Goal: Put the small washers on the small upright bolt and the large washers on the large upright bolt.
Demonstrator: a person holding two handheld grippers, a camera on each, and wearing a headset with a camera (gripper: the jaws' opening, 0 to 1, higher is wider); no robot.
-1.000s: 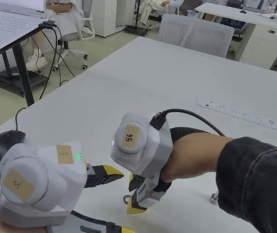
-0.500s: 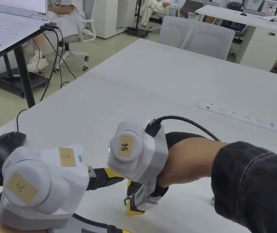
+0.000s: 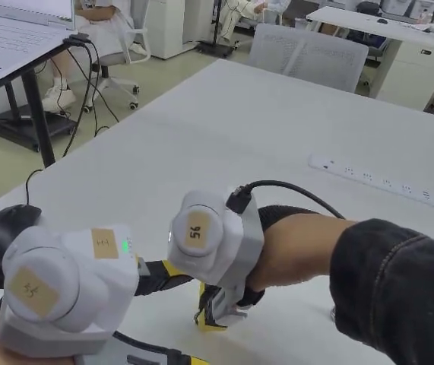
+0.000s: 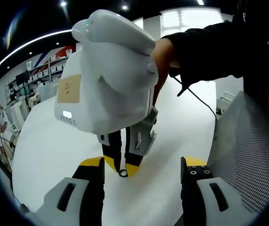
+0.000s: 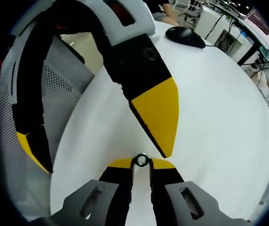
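Between its yellow tips, the right gripper (image 5: 142,165) is clenched on a washer (image 5: 142,160), held just above the white table (image 3: 262,122). The left gripper view shows the washer's ring hanging below those tips. The left gripper (image 4: 143,164) is released, jaws wide apart. In the head view, open tabletop extends toward 12 o'clock, with a mouse (image 3: 4,228) at 9 o'clock and a power strip (image 3: 376,181) at 2 o'clock.
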